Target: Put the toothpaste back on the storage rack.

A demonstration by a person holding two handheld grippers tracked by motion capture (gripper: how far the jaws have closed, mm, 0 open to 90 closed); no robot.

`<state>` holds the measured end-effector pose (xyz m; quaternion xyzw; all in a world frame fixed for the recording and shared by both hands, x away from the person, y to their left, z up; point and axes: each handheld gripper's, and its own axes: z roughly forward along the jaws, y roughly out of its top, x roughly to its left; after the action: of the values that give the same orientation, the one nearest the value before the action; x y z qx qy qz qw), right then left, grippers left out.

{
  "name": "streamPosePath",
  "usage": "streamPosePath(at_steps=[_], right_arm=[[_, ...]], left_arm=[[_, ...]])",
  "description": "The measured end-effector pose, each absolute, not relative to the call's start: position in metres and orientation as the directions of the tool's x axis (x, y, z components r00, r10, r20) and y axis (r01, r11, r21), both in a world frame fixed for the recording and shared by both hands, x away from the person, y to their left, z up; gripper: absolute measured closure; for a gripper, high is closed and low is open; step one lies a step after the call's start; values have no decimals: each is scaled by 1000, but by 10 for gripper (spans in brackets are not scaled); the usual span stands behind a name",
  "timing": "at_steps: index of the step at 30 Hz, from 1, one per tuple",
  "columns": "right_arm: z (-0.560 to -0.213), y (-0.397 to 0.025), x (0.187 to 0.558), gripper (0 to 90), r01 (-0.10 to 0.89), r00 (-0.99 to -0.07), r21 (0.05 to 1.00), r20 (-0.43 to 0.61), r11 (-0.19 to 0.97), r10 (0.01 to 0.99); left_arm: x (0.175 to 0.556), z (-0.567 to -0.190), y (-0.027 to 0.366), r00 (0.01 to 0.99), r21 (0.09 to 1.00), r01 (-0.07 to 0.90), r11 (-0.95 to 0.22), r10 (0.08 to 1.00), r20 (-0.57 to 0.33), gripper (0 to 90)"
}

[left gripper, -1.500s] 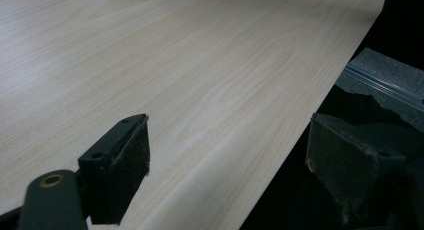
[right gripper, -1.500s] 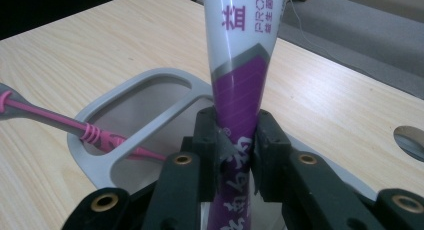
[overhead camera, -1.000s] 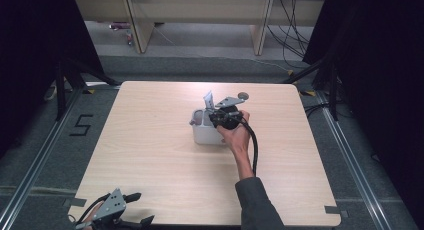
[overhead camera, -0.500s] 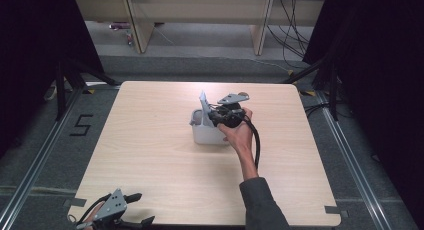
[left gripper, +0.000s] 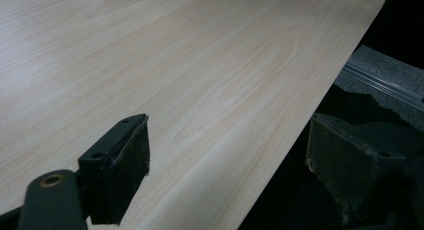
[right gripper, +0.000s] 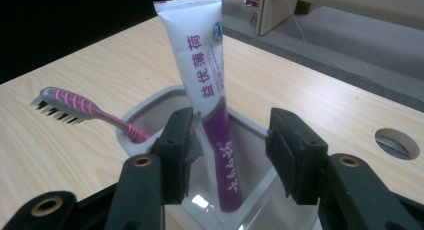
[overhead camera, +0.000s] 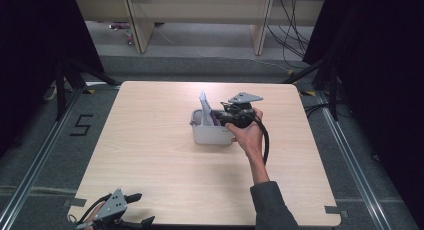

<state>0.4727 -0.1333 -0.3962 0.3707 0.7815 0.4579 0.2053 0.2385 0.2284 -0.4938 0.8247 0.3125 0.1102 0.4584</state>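
A pale grey open tub (overhead camera: 212, 136) stands near the table's middle. A white and purple toothpaste tube (overhead camera: 205, 106) stands upright in it, leaning a little left. In the right gripper view the tube (right gripper: 202, 65) rises between my open jaws, close to the left one, and a grey and pink toothbrush (right gripper: 75, 107) lies over the tub's rim (right gripper: 150, 102) with its head outside. My right gripper (overhead camera: 216, 119) (right gripper: 232, 140) is at the tub's right side, held by a hand (overhead camera: 248, 135). My left gripper (overhead camera: 142, 209) (left gripper: 230, 155) hangs open over the table's near left edge, holding nothing.
The light wooden table (left gripper: 175, 65) has bare room all around the tub. A round hole (right gripper: 397, 142) is cut into the tabletop beyond the tub. Wooden shelving (overhead camera: 200, 10) and cables lie past the far edge. Dark stands flank both sides.
My right gripper has shifted slightly to the right at the tub, and the tube now leans a bit more to the left. The left gripper has stayed put.
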Motion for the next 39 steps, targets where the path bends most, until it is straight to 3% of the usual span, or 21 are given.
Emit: streamPosePath(at_steps=[13,20,25,39], right_arm=[[-390,-141,460,464,381,-646,873,16,305,763],[-390,-143,453,376,384,-636,874,17,297,772],[-391,-146,446,349,417,-634,866,59,275,771],[-388,-155,429,333,393,-643,877,48,275,765]], left_arm=[[238,-494,229,775,820,416,-393,625,-94,167],[239,-494,229,775,820,416,-395,625,-92,166],[239,-494,229,776,822,416,-389,623,-98,167],[239,-494,229,778,817,417,-399,621,-94,166]])
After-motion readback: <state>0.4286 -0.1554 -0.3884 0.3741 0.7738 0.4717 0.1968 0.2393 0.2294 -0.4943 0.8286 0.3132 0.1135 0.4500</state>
